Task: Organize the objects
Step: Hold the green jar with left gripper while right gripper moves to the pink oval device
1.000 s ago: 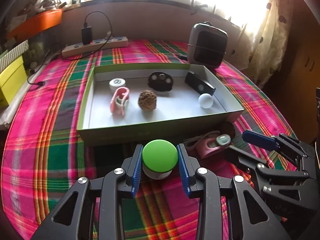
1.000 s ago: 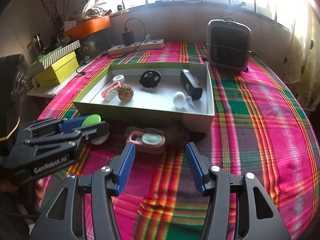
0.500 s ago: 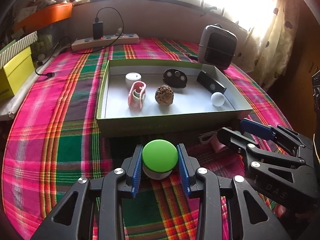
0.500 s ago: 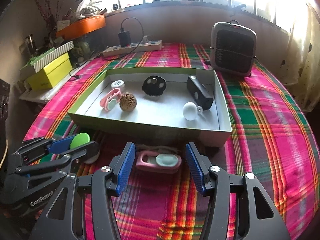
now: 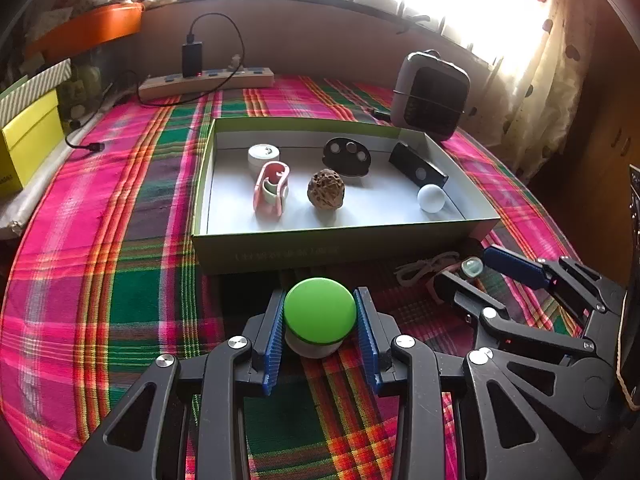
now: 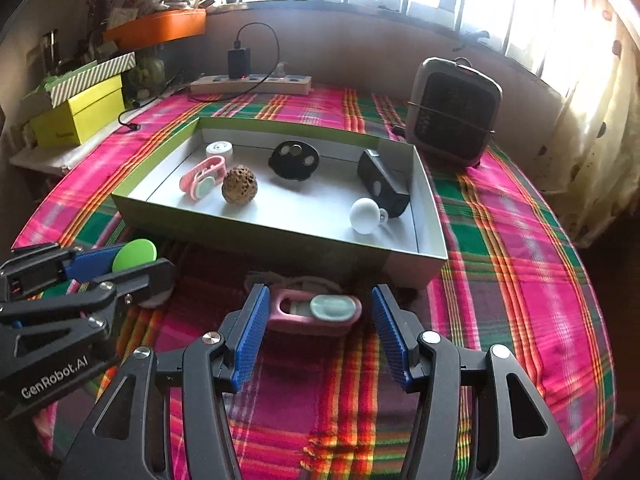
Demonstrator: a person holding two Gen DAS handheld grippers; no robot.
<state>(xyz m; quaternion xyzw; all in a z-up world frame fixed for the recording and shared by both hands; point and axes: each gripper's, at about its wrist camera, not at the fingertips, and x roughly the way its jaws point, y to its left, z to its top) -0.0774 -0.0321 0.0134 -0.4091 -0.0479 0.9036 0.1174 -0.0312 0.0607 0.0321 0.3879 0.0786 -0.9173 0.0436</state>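
My left gripper (image 5: 320,320) is shut on a round piece with a green top and white base (image 5: 320,312), just above the plaid cloth in front of the box. In the right wrist view the same left gripper (image 6: 120,264) and green top (image 6: 134,254) show at the left. My right gripper (image 6: 316,336) stands open around a pink device with a mint button (image 6: 316,310), which lies on the cloth with a gap to each pad. The left wrist view shows the right gripper (image 5: 476,276) over that device (image 5: 472,268).
A shallow green box (image 5: 340,236) with a white floor holds a white tin (image 5: 263,156), pink clip (image 5: 271,192), brown nut-like ball (image 5: 326,189), black oval (image 5: 347,156), black block (image 5: 418,170) and white ball (image 5: 431,198). Behind stand a heater (image 6: 456,112), power strip (image 6: 252,84) and yellow box (image 6: 80,120).
My right gripper has come forward and turned, so the pink device now lies between its open fingers. The left gripper keeps its hold on the green-topped piece.
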